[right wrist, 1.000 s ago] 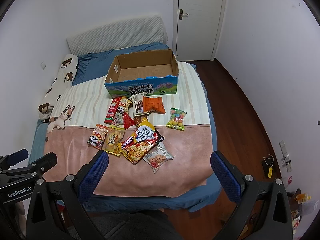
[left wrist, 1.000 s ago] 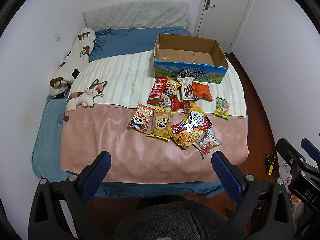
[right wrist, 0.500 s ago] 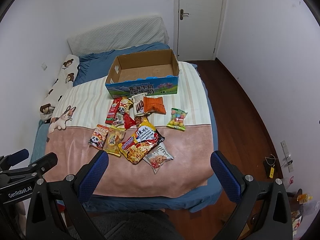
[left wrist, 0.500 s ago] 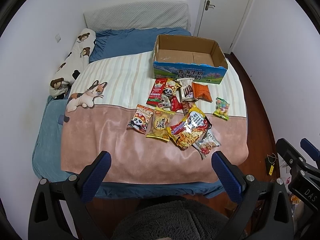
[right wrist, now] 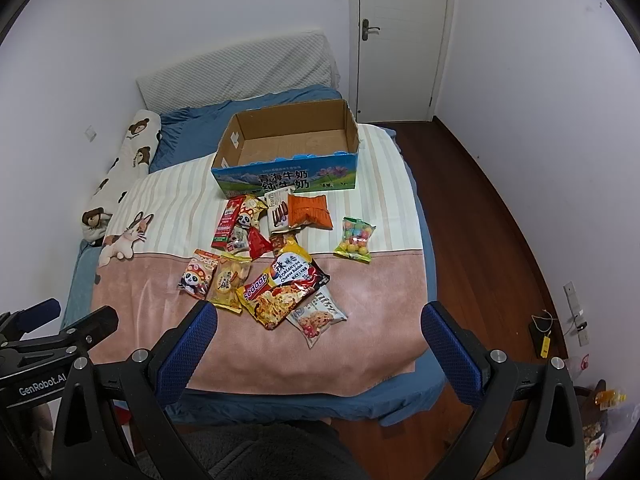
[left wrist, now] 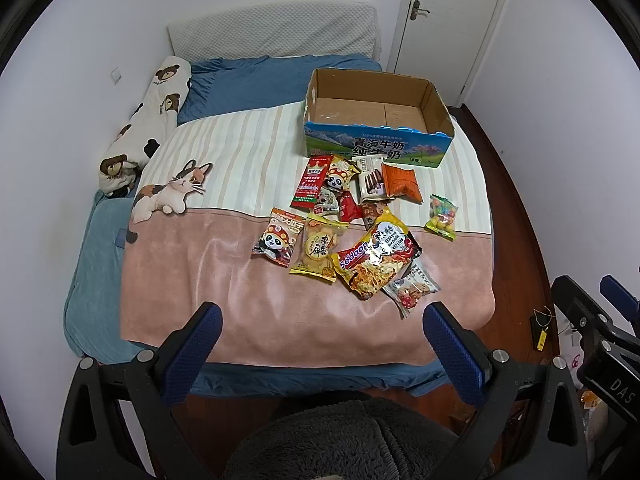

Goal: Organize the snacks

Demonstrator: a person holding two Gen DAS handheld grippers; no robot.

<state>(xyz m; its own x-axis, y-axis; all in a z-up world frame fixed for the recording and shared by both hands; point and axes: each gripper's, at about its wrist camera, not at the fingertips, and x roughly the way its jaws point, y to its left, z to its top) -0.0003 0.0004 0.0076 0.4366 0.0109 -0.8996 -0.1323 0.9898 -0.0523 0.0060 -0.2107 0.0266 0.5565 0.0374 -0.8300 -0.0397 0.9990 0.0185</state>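
Left gripper [left wrist: 322, 320] w/ blue-padded fingers [left wrist: 454, 354] spread wide, nothing between them, hanging above the near edge of the bed [left wrist: 96, 264], well apart from the snacks. Right gripper [right wrist: 320, 320] same: jaws wide open, holding nothing, also over the bed's foot; it shows at the right edge of the left wrist view, and the left one at the left edge of the right wrist view. Cardboard box [left wrist: 434, 110] w/ blue printed front sits open-topped on the striped part of the blanket [left wrist: 224, 272], toward the head of the bed; inside looks bare. Snacks lie loose in a cluster just in front of the box: red stick pack [left wrist: 311, 181], panda pack [left wrist: 339, 175], choc biscuit pack [left wrist: 370, 180] and orange bag [left wrist: 401, 181] nearest the box; candy bag [left wrist: 441, 217] off alone to the right; second panda pack [left wrist: 278, 237], yellow cracker bag [left wrist: 318, 249], Sedaap noodle pack [left wrist: 378, 256] and a clear cookie pack [left wrist: 412, 288] on the pink part, the noodle pack overlapping its neighbours. Bear-print pillow [left wrist: 148, 128] along the left wall; white door [right wrist: 400, 32] behind the bed.
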